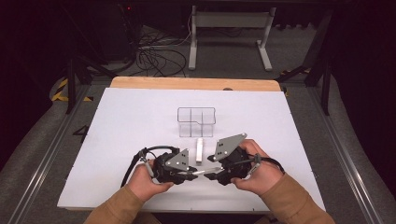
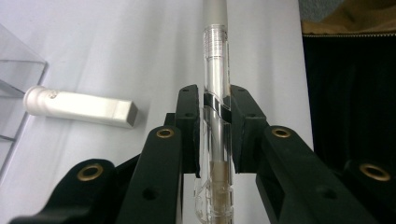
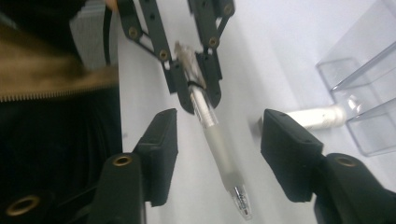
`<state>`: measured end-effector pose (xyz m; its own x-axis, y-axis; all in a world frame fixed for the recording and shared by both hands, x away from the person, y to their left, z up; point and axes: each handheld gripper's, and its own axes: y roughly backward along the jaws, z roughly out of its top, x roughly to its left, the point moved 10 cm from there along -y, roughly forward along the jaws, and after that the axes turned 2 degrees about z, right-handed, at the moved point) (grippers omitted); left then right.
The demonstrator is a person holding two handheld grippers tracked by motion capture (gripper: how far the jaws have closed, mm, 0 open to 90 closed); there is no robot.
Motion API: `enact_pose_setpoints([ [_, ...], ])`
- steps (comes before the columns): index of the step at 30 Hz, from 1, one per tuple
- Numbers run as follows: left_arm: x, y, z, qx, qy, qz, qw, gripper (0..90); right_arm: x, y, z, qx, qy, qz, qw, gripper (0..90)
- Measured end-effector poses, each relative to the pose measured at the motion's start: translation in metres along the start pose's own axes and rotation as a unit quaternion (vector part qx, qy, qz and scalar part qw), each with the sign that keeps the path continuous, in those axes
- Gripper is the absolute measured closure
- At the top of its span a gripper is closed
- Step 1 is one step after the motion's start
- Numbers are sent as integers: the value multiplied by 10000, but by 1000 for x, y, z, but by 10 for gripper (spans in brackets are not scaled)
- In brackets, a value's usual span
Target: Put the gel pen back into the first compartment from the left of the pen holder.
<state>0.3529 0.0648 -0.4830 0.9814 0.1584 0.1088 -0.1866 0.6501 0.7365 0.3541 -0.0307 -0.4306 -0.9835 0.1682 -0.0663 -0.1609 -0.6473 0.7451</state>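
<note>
A clear pen [image 2: 215, 70] with a frosted grip and a silver tip [image 3: 219, 149] is clamped near its back end in my left gripper [image 2: 217, 112], which is shut on it. In the high view the pen [image 1: 201, 172] lies level between the two hands near the table's front edge. My right gripper [image 3: 219, 135] stands open around the pen's grip end, with clear gaps between both pads and the barrel. The left gripper [image 3: 196, 88] faces it at close range. Both grippers, left [image 1: 194, 172] and right [image 1: 210, 173], meet tip to tip.
A white capped tube [image 1: 200, 150] lies on the white table [image 1: 140, 116] just beyond the grippers, also seen as the tube [image 2: 79, 107] and the tube [image 3: 317, 116]. Behind it stands a clear compartmented organizer [image 1: 196, 122]. The person's tan sleeves [image 1: 299, 205] enter from below.
</note>
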Motion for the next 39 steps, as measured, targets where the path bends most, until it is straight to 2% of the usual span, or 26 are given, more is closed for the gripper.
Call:
enact_pose_setpoints([
  [4, 6, 3, 0, -149, 135, 65, 9998, 766, -5, 8, 3, -388, -143, -198, 9989, 411],
  [6, 10, 5, 0, -227, 215, 109, 9994, 765, -8, 11, 3, -587, -265, -298, 9975, 387],
  [8, 14, 7, 1, -321, 294, 141, 9990, 766, -11, 16, 3, -747, -270, -407, 9960, 387],
  [10, 19, 10, 1, -424, 351, 226, 9982, 765, -13, 20, 3, -972, -377, -486, 9934, 382],
  [12, 24, 14, 2, -557, 458, 299, 9969, 765, -15, 24, 1, -1088, -365, -567, 9918, 377],
  [16, 33, 19, 3, -786, 659, 368, 9940, 765, -17, 28, -6, -1246, -416, -721, 9887, 378],
  [20, 40, 24, 7, -1058, 843, 432, 9899, 765, -17, 29, -12, -1423, -561, -808, 9849, 378],
  [24, 45, 30, 11, -1289, 937, 498, 9860, 764, -19, 31, -16, -1618, -678, -925, 9801, 356],
  [26, 48, 34, 13, -1385, 950, 579, 9841, 765, -20, 32, -18, -1747, -772, -973, 9768, 338],
  [33, 56, 44, 24, -1638, 861, 870, 9789, 764, -26, 33, -22, -2012, -961, -1090, 9687, 310],
  [39, 65, 51, 32, -1845, 904, 960, 9739, 764, -28, 33, -24, -2026, -1008, -1132, 9675, 310],
])
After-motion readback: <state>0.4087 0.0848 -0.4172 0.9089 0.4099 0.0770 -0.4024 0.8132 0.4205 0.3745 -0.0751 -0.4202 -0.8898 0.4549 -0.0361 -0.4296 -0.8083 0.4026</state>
